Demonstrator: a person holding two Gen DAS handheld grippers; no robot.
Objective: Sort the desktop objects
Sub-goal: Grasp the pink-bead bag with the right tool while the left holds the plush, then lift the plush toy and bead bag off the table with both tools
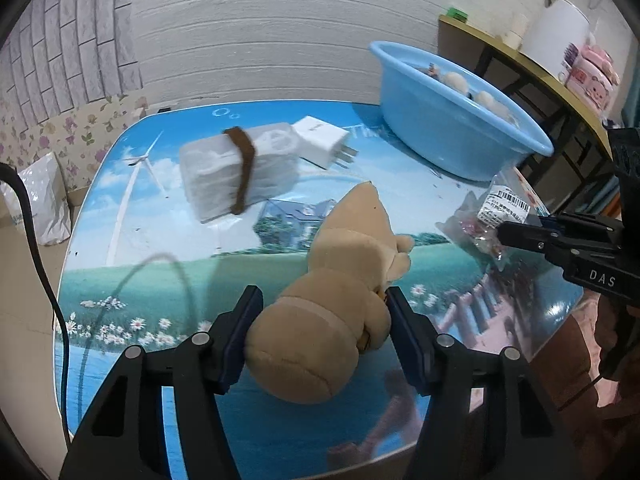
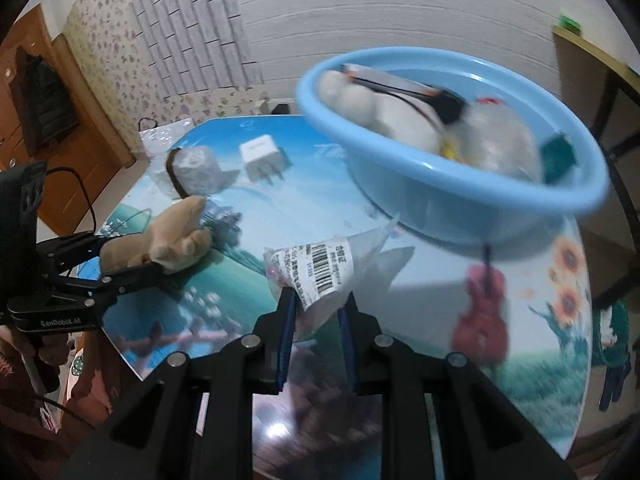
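A tan plush toy [image 1: 348, 248] lies on the picture-printed table [image 1: 160, 280], and my left gripper [image 1: 322, 300] is shut on its lower body, a pad pressing in on each side. The right wrist view shows that toy [image 2: 180, 232] and the left gripper [image 2: 148, 256] at the left. My right gripper [image 2: 318, 296] is shut on a clear plastic packet [image 2: 320, 268] with a barcode label, held just above the table. The left wrist view shows that packet [image 1: 488, 216] at the right gripper's [image 1: 504, 236] tip. The blue basin [image 2: 460, 196] stands behind, holding several items.
A white pack with a brown band [image 1: 232, 176] and a white charger plug [image 1: 320, 140] lie at the table's far side, left of the basin [image 1: 440, 132]. A side table with a white kettle [image 1: 560, 40] stands far right. A white bag [image 1: 44, 200] sits on the floor.
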